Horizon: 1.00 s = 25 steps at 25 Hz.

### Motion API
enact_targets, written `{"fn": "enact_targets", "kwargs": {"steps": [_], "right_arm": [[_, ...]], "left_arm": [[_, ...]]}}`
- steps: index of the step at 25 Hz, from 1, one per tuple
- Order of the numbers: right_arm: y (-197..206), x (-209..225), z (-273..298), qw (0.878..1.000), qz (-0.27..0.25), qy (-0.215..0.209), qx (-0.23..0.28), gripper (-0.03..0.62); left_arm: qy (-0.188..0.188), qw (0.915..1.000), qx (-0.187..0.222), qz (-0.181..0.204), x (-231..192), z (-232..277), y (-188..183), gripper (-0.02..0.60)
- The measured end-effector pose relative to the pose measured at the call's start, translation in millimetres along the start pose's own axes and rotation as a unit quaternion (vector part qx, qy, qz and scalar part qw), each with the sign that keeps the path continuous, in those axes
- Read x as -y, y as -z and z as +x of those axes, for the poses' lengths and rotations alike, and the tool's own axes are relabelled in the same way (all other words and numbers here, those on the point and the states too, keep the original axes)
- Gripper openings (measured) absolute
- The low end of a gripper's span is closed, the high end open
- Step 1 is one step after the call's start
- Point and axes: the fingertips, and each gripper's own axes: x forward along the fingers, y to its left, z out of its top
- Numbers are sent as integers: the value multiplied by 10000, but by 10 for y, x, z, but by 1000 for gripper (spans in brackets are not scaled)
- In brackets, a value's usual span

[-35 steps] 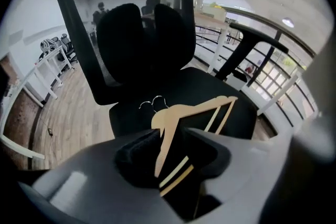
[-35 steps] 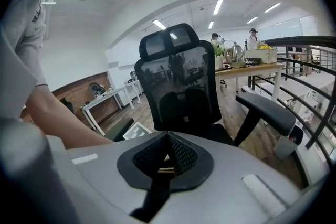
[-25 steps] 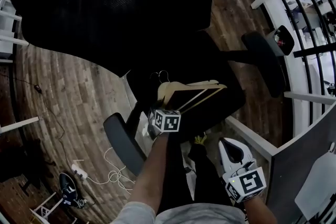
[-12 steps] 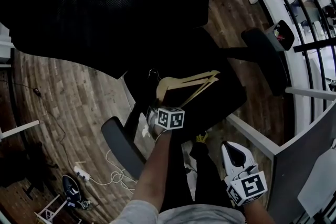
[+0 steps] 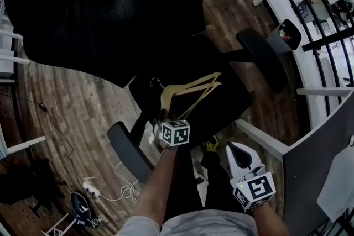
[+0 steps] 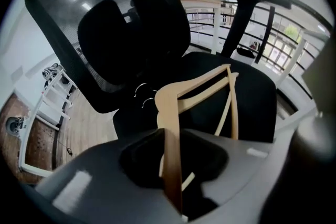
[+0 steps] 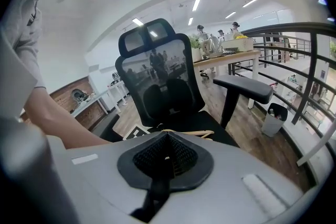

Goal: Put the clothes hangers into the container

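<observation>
Two pale wooden clothes hangers [image 5: 188,91] with metal hooks lie stacked on the black seat [image 5: 224,110] of an office chair. My left gripper [image 5: 165,118] reaches down at their near end. Its jaws have just been closing, and they now pinch one arm of a wooden hanger [image 6: 170,128]. The left gripper [image 6: 171,157] view shows that arm running straight through the jaws. My right gripper [image 5: 239,156] hangs lower right, beside the seat's front edge, shut and empty. The right gripper [image 7: 167,157] view shows the hangers [image 7: 190,132] on the seat ahead. No container is in view.
The chair's tall mesh backrest [image 5: 110,8] fills the upper left, with armrests at the right [image 5: 263,58] and left [image 5: 128,149]. A small bin [image 5: 290,35] stands by the black railing. White desk legs [image 5: 265,143] run close on the right. A power strip with cables [image 5: 91,190] lies on the wooden floor.
The left gripper has closed on the hanger's arm and risen a little, raising the near end of the hangers. The right gripper has stayed where it was.
</observation>
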Motion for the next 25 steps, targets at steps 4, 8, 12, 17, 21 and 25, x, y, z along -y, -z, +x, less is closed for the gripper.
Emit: {"fn": "enact_targets", "kwargs": {"steps": [4, 8, 12, 17, 21, 25], "right_arm": [[-95, -7, -143, 9998, -46, -13, 172, -1], [-138, 10, -280, 9995, -65, -15, 305, -2], [-126, 66, -403, 9992, -37, 35, 399, -2], [-38, 107, -436, 9992, 21, 88, 398, -1], [138, 122, -407, 9994, 100, 128, 306, -2], [268, 191, -408, 9994, 197, 221, 189, -2]], "left_arm": [[-11, 9994, 344, -49, -7, -309, -173, 91], [-19, 9984, 562, -117, -17, -546, -277, 91], [7, 9967, 778, -227, 21, -735, -329, 91], [-338, 9917, 1207, 297, 76, -830, -335, 89], [-620, 9787, 1532, 1221, 309, -823, -211, 89], [-495, 9769, 1378, 1554, 516, -658, 67, 95]]}}
